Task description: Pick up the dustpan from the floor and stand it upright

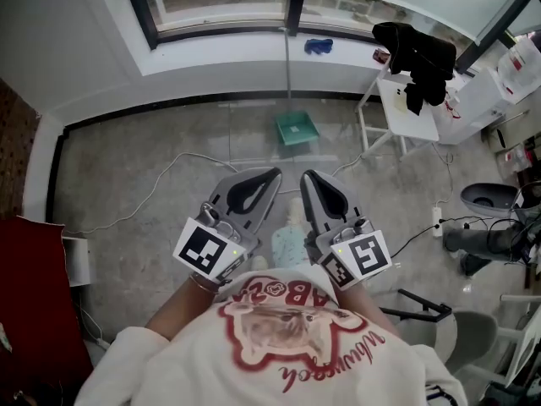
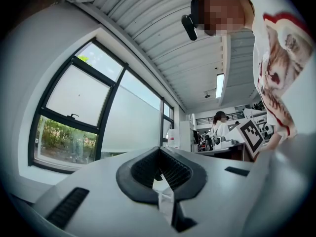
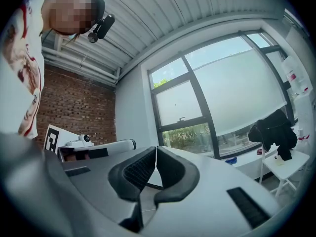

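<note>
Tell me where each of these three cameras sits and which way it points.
Head view: on the person's head, looking steeply down at the floor and the green dustpan; shows the left gripper, the right gripper and the shirt.
Left gripper view: on the left gripper, looking along its shut jaws towards a window and the ceiling; shirt at right.
Right gripper view: on the right gripper, along its shut jaws towards the window; shirt at left.
Shared: head and right gripper views both show the black clothing.
</note>
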